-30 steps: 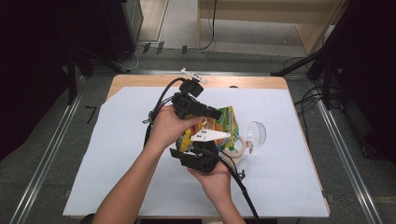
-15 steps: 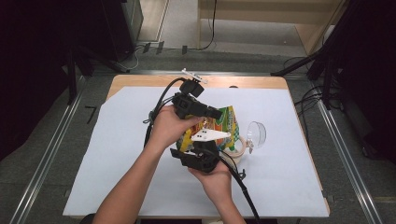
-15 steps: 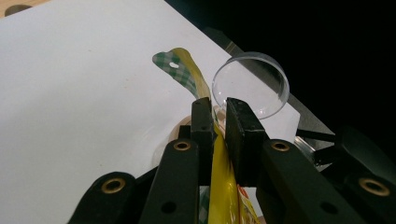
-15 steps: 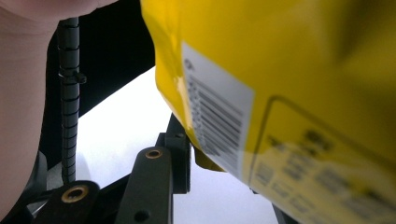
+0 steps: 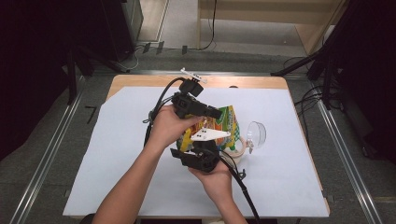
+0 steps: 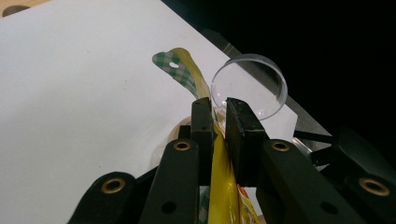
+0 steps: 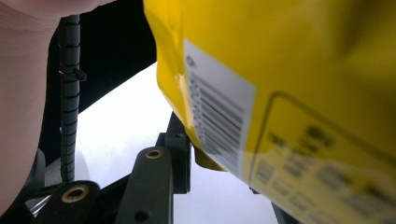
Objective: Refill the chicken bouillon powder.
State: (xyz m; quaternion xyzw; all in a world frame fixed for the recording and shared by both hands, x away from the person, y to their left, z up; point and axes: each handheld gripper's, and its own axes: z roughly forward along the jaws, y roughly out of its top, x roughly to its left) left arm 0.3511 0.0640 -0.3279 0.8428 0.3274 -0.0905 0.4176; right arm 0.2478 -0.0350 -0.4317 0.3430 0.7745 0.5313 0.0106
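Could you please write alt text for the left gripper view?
The left gripper pinches the edge of a yellow snack bag between its two black jaws. Beyond them, on the white table cover, stands a clear plastic bowl tipped on edge.

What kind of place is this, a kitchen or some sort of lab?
Probably a lab or recording workspace, not a kitchen: a table covered in plain white, metal floor rails beside it, and loose cables on the grey floor around dark equipment stands.

Both grippers are black — the left gripper [image 5: 212,113] and right gripper [image 5: 204,145] have brass-ringed pivots, ribbed black cables, and bare forearms behind.
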